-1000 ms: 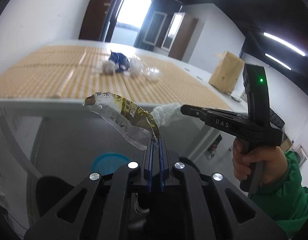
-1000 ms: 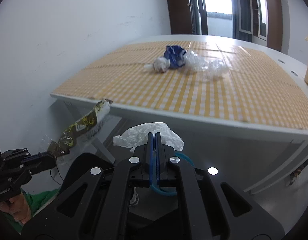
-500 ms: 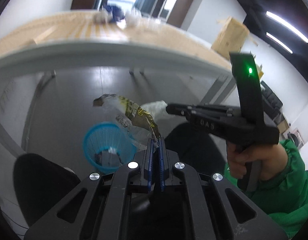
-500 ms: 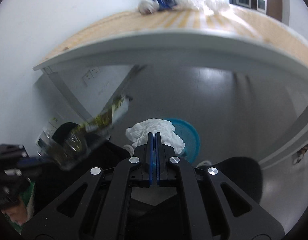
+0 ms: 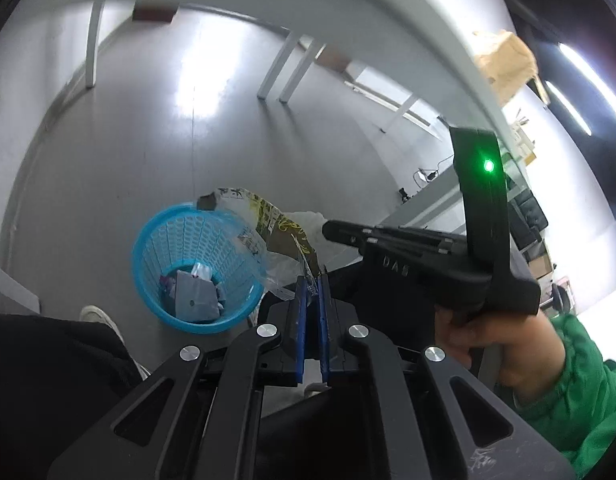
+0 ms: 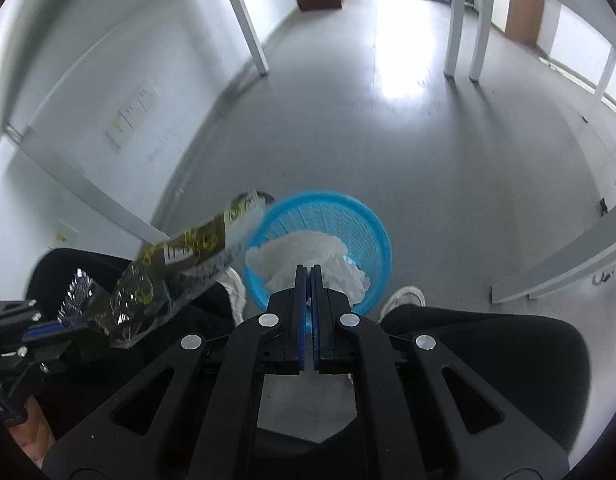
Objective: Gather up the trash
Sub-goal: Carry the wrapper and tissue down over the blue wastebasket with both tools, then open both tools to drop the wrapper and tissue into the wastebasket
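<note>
While both grippers hang over the blue basket (image 6: pixel 319 216), the right gripper (image 6: pixel 306 280), pinched on the white tissue (image 6: pixel 308 252), sits dead centre above the opening; the left gripper (image 5: pixel 311 292) clamps the wrapper (image 5: pixel 268 220), whose long axis slants up-left, tip just over the rim; right one's closer to dropping

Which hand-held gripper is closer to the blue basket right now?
Right, probably. The right gripper, holding tissue, is directly over the basket. The left gripper, holding a wrapper, sits beside its rim.
</note>
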